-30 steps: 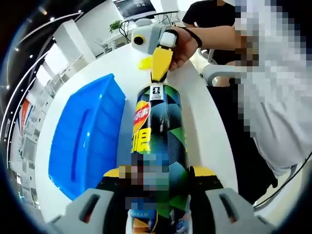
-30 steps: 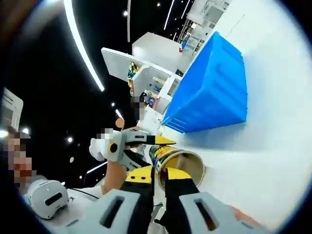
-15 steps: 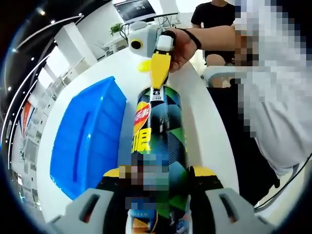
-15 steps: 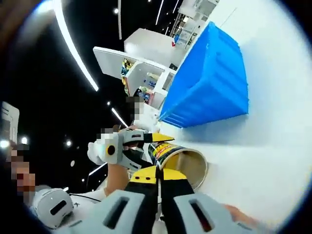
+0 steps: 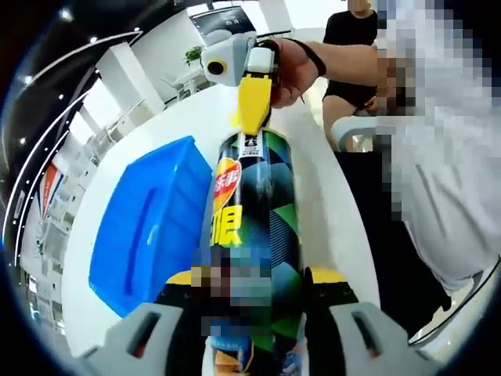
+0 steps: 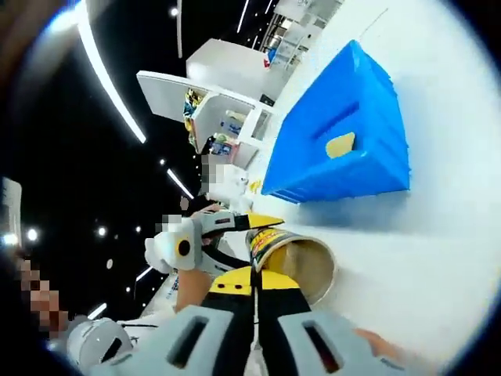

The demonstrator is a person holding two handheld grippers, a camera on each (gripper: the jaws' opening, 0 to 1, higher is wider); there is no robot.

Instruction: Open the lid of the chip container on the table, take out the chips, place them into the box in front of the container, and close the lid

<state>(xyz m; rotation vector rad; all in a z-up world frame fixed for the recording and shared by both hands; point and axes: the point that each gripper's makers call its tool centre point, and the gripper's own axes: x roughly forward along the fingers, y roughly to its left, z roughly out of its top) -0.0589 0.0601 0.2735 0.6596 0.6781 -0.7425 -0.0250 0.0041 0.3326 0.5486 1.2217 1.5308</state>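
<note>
The chip can (image 5: 254, 227), dark with green and yellow print, lies lengthwise between my left gripper's (image 5: 254, 286) jaws, which are shut on it. Its far end points at my right gripper (image 5: 254, 102), held by a hand (image 5: 293, 70). In the right gripper view the can's open mouth (image 6: 301, 262) faces me and looks bare inside. My right gripper (image 6: 254, 278) has its jaws pressed together at the mouth's rim; whether anything is pinched I cannot tell. The left gripper (image 6: 196, 239) grips the can behind. The blue box (image 5: 149, 227) stands beside the can, with a pale yellow patch (image 6: 340, 145) on its wall.
The white table (image 5: 325, 211) runs under the can and box, its edge close on the right. A person's body (image 5: 438, 157) stands against that edge, and another person (image 5: 352, 47) stands further back. White shelving (image 6: 219, 86) lies beyond the box (image 6: 352, 164).
My right gripper's jaws, slightly apart a second ago, are now pressed together. Both cameras shifted a little. The pale yellow patch on the box has come into sight.
</note>
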